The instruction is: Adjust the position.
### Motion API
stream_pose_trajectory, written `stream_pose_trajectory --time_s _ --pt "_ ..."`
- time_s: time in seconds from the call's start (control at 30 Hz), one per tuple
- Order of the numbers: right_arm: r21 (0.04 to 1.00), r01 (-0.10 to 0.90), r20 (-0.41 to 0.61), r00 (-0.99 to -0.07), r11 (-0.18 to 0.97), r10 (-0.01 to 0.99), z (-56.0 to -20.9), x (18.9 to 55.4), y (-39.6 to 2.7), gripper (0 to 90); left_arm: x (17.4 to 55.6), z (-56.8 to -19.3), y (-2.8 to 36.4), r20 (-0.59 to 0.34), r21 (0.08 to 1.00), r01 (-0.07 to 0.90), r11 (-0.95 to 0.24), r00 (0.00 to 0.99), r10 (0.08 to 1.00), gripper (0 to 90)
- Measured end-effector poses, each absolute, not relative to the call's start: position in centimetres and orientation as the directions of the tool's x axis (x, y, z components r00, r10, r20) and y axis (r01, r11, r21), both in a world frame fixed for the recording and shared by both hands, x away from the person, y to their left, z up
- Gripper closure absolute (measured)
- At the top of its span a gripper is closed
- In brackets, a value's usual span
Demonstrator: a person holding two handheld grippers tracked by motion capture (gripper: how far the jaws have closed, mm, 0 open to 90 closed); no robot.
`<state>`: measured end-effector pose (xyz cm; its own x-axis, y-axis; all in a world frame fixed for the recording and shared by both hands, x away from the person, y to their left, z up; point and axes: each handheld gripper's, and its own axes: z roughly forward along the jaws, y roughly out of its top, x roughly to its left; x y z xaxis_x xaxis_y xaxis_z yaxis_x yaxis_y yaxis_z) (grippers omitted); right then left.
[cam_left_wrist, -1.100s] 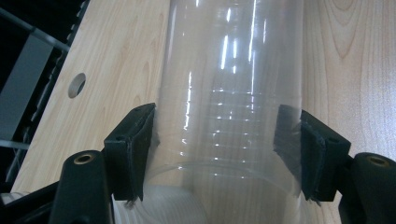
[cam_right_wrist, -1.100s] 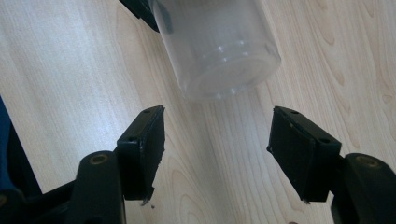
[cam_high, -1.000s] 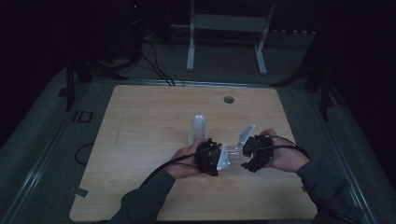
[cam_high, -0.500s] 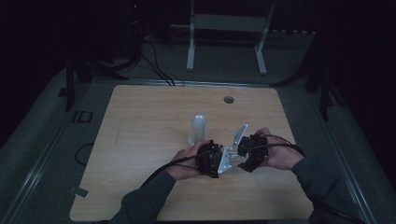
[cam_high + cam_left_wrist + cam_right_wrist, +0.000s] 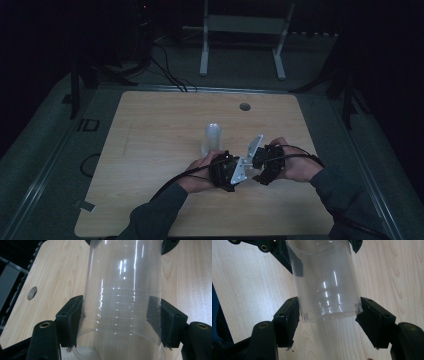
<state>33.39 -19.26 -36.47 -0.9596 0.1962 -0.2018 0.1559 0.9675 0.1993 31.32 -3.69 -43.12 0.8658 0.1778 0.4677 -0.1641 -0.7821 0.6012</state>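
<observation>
Left gripper [image 5: 212, 150]: pads [image 5: 71, 315] pinch the walls of a clear plastic cup stack [image 5: 122, 290], held above the wooden table [image 5: 150, 130]. The high view shows it as a pale column [image 5: 212, 137] just ahead of both hands. Faint rings in the wall suggest several nested cups.

Right gripper [image 5: 328, 315]: pads [image 5: 288, 315] sit at the rim of the outermost cup [image 5: 324, 277]; contact looks firm, so likely gripping.

Judgement: both holds made; pulling one cup free is not yet done.

clear plastic cups [image 5: 325, 282] stacked over wood table [image 5: 249, 285] — right hand-held gripper [image 5: 328, 315] grips the outer cup's rim.
</observation>
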Motion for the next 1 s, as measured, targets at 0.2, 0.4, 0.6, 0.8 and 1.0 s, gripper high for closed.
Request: stream_pose_trajectory --time_s 0.2,0.4,0.6,0.8,1.0 --pt "0.210 0.144 -0.200 -0.962 0.967 0.186 -36.56 33.33 -19.18 34.9 31.21 -43.08 -3.70 0.471 0.605 -0.171 -0.777 0.865 0.176 30.7" --pt "0.216 0.141 -0.201 -0.962 0.966 0.186 -36.62 33.20 -19.19 37.4 31.23 -43.05 -3.64 0.465 0.611 -0.169 -0.774 0.868 0.177 30.9" --pt "0.217 0.140 -0.206 -0.961 0.966 0.186 -36.55 33.15 -19.20 38.5 31.21 -43.05 -3.66 0.466 0.613 -0.171 -0.771 0.867 0.179 31.2" --pt "0.205 0.135 -0.210 -0.961 0.969 0.178 -36.74 33.21 -19.16 37.0 31.19 -43.05 -3.64 0.468 0.613 -0.172 -0.771 0.866 0.179 31.2" --pt "0.208 0.133 -0.217 -0.960 0.969 0.179 -36.91 33.22 -19.11 35.6 31.18 -42.99 -3.56 0.468 0.621 -0.172 -0.765 0.864 0.186 31.6"
